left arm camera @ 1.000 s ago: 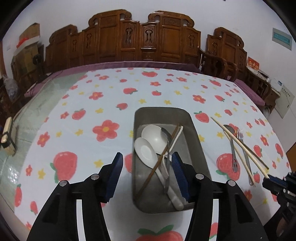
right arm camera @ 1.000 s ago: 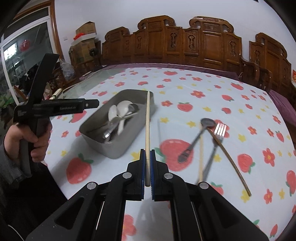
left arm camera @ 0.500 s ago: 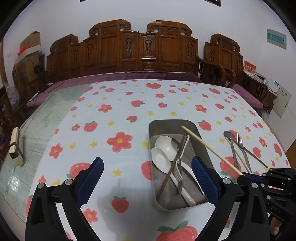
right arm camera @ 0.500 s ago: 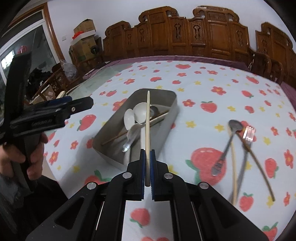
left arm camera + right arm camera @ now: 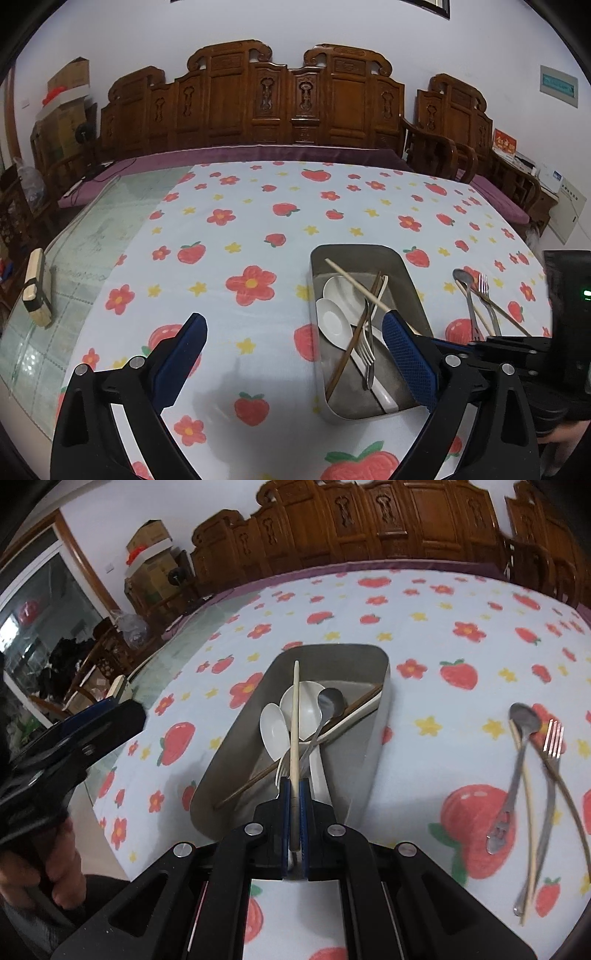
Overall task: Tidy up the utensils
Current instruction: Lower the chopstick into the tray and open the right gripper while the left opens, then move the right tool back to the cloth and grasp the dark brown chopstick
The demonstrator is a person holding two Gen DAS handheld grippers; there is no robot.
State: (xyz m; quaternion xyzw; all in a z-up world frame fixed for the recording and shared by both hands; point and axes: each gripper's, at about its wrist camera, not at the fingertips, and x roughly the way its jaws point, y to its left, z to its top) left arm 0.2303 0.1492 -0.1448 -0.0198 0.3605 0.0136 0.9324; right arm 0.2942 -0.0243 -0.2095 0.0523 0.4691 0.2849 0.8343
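Surface (image 5: 258,206): covered by a strawberry-and-flower cloth.
Metal tray (image 5: 373,738): on the cloth; holds two white spoons (image 5: 275,731), a metal spoon (image 5: 328,701), a fork and dark chopsticks.
Left tongs (image 5: 291,350): spread wide, empty, above the cloth beside the tray.
Right tongs (image 5: 293,812): pressed together, pinching a pale chopstick (image 5: 294,716) that points lengthwise over the tray.
Loose cutlery (image 5: 524,760): spoon, fork and chopsticks on the cloth, right of the tray.
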